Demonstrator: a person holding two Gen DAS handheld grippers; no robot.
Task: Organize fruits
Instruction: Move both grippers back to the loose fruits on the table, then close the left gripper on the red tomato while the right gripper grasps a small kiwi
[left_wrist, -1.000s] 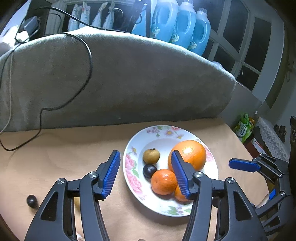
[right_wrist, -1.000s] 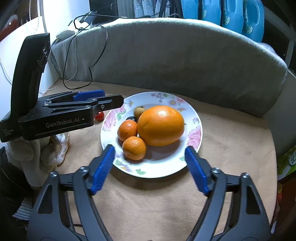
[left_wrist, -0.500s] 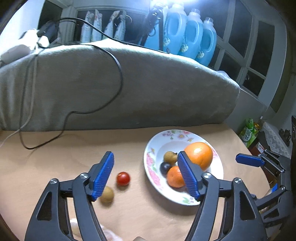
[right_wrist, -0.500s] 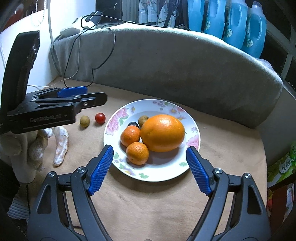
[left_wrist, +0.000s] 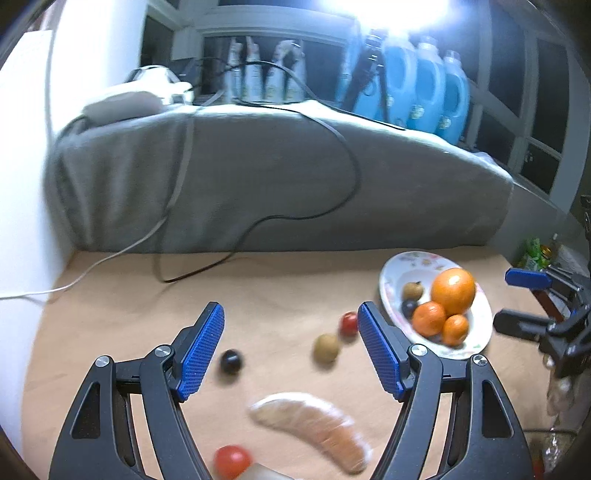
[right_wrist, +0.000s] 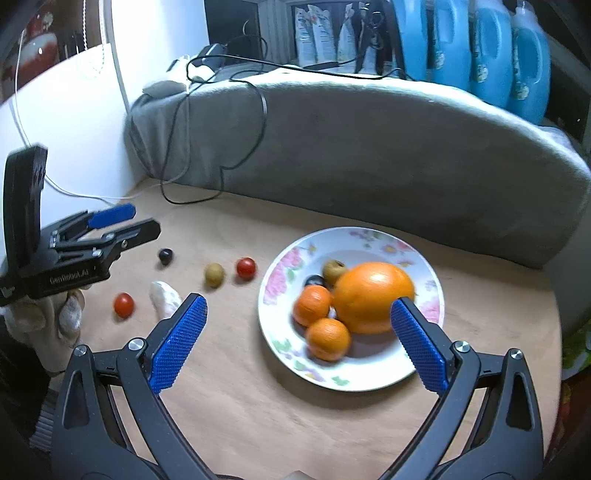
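Observation:
A flowered plate (right_wrist: 384, 369) holds a big orange (right_wrist: 373, 295), two small oranges (right_wrist: 327, 338), a brown fruit and a dark grape. My right gripper (right_wrist: 298, 306) hovers in front of the plate, its jaws opening with nothing pressed between them. Loose on the table lie a dark grape (left_wrist: 231, 362), a yellow-green fruit (left_wrist: 327, 348), a cherry tomato (left_wrist: 349, 323), a pale citrus segment (left_wrist: 314, 428) and a second tomato (left_wrist: 231, 459). My left gripper (left_wrist: 291, 332) stands open above these, touching none. The plate (left_wrist: 402, 260) sits to its right.
A grey cushion (right_wrist: 369, 147) with a black cable (left_wrist: 347, 184) draped over it borders the table at the back. A white wall (left_wrist: 22, 184) closes the left side. Blue detergent bottles (right_wrist: 480, 48) stand behind. The table edge drops off at the right.
The left gripper swung left from the plate to over the loose fruits, and its jaws widened. The right gripper drew back slightly and its jaws spread wider.

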